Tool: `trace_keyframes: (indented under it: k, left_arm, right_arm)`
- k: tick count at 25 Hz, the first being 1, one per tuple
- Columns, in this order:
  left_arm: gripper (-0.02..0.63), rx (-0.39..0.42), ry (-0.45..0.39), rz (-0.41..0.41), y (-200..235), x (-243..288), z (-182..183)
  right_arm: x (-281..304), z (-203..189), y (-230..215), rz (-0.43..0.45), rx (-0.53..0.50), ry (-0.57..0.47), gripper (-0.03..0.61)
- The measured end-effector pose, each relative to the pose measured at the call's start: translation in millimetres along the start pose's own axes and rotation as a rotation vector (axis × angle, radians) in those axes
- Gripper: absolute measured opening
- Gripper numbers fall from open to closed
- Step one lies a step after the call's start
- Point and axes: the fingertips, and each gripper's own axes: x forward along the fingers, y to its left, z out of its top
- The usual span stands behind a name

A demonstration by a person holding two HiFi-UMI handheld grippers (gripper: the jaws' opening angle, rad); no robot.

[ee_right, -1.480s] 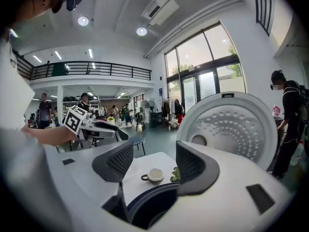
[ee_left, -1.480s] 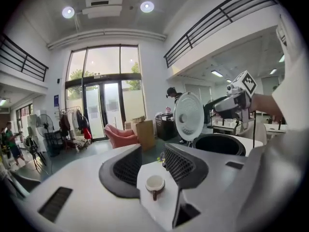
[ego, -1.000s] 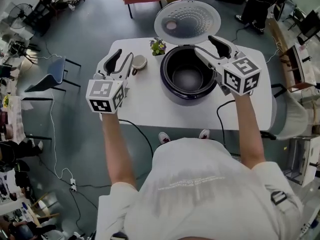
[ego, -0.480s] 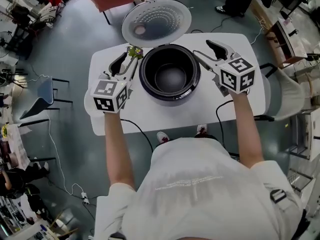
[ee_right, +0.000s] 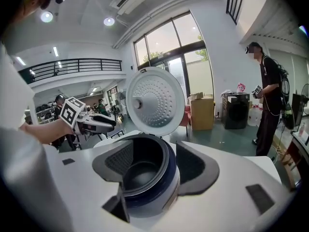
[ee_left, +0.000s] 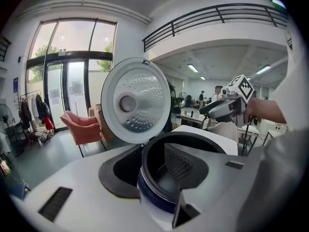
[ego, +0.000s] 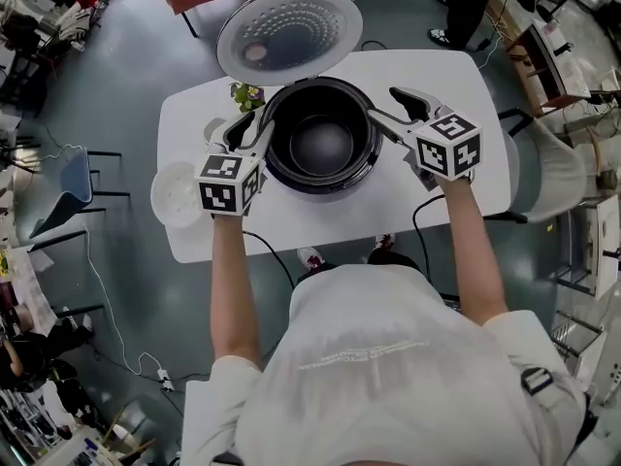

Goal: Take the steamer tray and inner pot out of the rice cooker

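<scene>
Inner pot (ego: 320, 146): where does it sit? asks the trainee.

Down inside the rice cooker (ego: 325, 184), replies the supervisor, which stands on the white table (ego: 456, 85). No steamer tray shows in the cooker. A white round thing (ego: 178, 194) lies left of the cooker on its near side, and whether that is the tray cannot be told.

And the claws?

Both are spread and hold nothing. The left gripper (ego: 248, 129) is at the cooker's left rim, the right gripper (ego: 384, 105) at its right rim. In each gripper view the rim stands between the pads, one towards the pot's hollow and one outside the cooker, neither pressing.

Which way does the pot point?

Its mouth faces straight up. It is round, so it has no long side across, and its axis runs upright. The lid (ego: 289, 29) stands open at the cooker's far side.

So how should the person take it out?

Probably by biting the pot's lip on opposite sides of the cooker, closing both claws evenly, then raising it straight along that upright axis. A tilt could jam it against the cooker's wall, and a thin lip may slip, so the bite should be deep and the lift clear of the lid.
</scene>
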Motion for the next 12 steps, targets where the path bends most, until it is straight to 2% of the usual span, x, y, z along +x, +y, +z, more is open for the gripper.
trace_keyframes:
  k: [8, 12]
  left_arm:
    - [0.167, -0.046, 0.126, 0.003, -3.4, 17.2, -51.0]
    - [0.176, -0.066, 0.160, 0.008, -3.4, 19.6, -65.8]
  right_arm:
    - [24.2, -33.2, 4.8, 0.048, 0.013, 0.104, 0.291]
    - [33.3, -49.9, 6.9, 0.064, 0.014, 0.161, 0.291]
